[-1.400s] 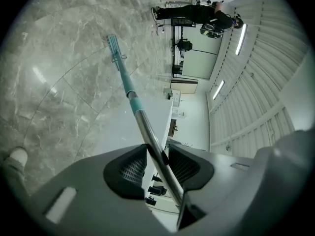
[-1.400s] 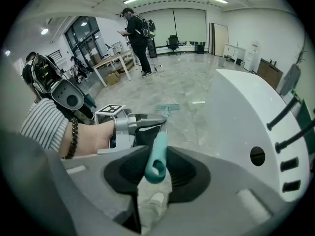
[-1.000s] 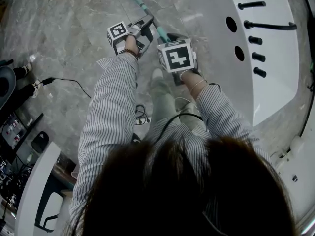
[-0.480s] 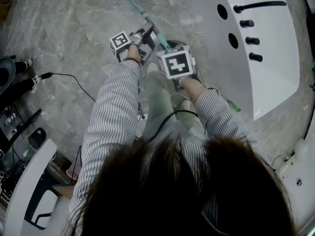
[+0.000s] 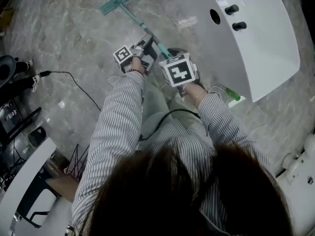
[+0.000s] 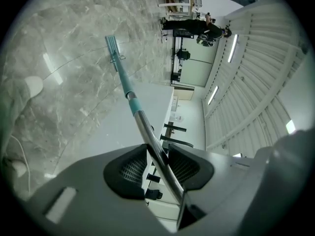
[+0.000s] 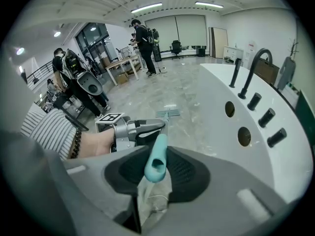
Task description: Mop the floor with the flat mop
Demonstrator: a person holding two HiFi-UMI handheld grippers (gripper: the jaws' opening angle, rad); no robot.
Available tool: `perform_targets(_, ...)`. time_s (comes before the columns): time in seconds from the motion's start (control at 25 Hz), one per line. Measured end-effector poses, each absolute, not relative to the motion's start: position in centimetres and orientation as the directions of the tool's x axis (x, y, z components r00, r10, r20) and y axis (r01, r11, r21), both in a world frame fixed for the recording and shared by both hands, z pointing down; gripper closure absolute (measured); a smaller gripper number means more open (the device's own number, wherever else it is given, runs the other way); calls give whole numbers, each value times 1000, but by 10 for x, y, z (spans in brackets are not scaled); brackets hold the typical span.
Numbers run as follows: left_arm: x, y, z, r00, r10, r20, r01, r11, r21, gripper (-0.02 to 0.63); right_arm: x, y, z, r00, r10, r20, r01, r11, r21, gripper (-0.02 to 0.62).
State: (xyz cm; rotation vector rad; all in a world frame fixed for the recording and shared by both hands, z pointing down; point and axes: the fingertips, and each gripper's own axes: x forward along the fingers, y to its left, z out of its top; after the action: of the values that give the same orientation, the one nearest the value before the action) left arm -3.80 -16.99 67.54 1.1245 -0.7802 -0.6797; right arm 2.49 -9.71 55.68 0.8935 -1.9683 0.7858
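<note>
The flat mop has a teal head (image 5: 117, 2) lying on the grey marble floor, and a thin pole (image 5: 139, 22) that runs back to both grippers. My left gripper (image 5: 146, 42) is shut on the metal part of the pole (image 6: 157, 154), lower down the shaft. The left gripper view looks along the pole to the mop head (image 6: 112, 45). My right gripper (image 5: 171, 54) is shut on the teal handle end (image 7: 156, 161), just behind the left gripper (image 7: 140, 132). In the right gripper view the mop head (image 7: 167, 113) lies ahead on the floor.
A big white tub-like counter (image 5: 261, 48) with black holes and taps stands to the right (image 7: 246, 127). A black cable (image 5: 74, 85) crosses the floor at left. A green bottle (image 5: 234, 96) lies by the counter. People (image 7: 142, 33) stand at desks far off.
In the head view the grippers and mop have slid down the frame, so the whole mop head now shows. The white counter has shifted up and left. Both grips are unchanged.
</note>
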Motion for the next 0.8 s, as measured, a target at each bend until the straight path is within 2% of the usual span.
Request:
perform_targets(0.16,6,-116,674,530,-829,175,149,295,944,463,66,-44,555,-427,-279,860,-796,568,-211,485)
perform_targets(0.36,77,-41,659,579,-801,152,161,295,942,465,138,33,559,-422,-272,865,-793,573,-207,485)
perform_targets(0.56,105,-7,656,559,-818,135,261,328,908,474,166,64,552,-415,-234,879,-786,580,-216,483)
perform_targets(0.8,159,59,634,612,-777,147,248,364,898,472,218,124,520,-420,-206,884,-769,597,-227,483)
